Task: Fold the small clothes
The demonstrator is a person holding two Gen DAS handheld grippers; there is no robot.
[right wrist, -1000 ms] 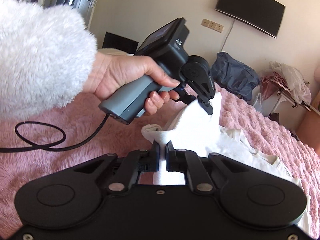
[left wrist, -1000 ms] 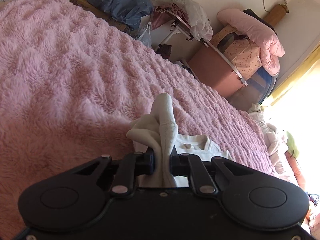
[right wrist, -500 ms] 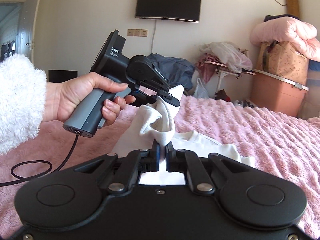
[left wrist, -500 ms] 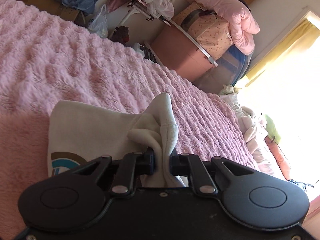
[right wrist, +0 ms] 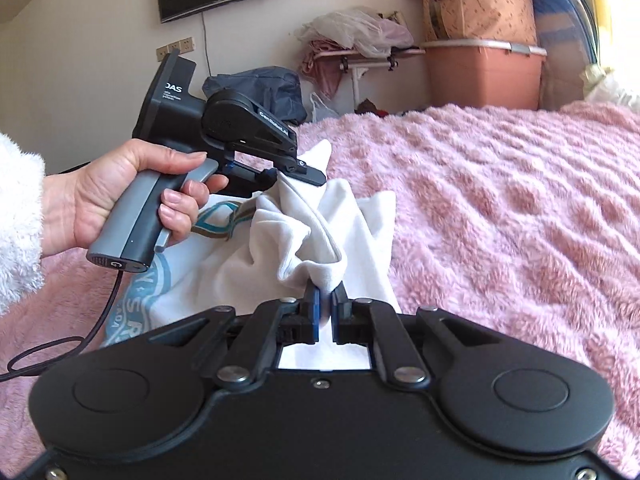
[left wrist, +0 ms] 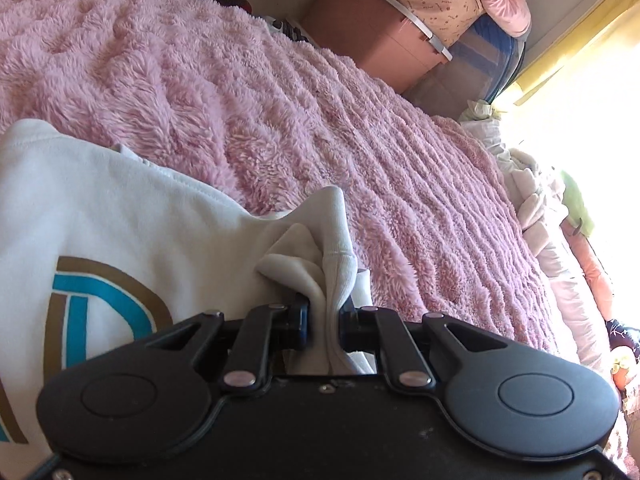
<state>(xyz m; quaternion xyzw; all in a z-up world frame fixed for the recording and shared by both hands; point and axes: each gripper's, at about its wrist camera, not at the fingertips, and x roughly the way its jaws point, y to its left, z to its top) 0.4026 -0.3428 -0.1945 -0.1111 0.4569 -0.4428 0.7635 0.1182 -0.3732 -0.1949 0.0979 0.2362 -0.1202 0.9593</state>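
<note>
Right wrist: both tongs (right wrist: 325, 300) (left wrist: 323, 316) clamp white shirt (right wrist: 360, 232).

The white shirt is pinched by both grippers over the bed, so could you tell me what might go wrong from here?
1. The left gripper and right gripper each clamp only a small bunched bit of the white shirt, so a corner could slip free.
2. Fabric is crumpled between the grips and may fold in wrinkles.
3. The fluffy pink blanket may drag the cloth askew.

My left gripper (right wrist: 308, 174) and my right gripper (right wrist: 326, 304) are both clamped tight, close together; my left hand (right wrist: 120, 196) wraps its handle.
</note>
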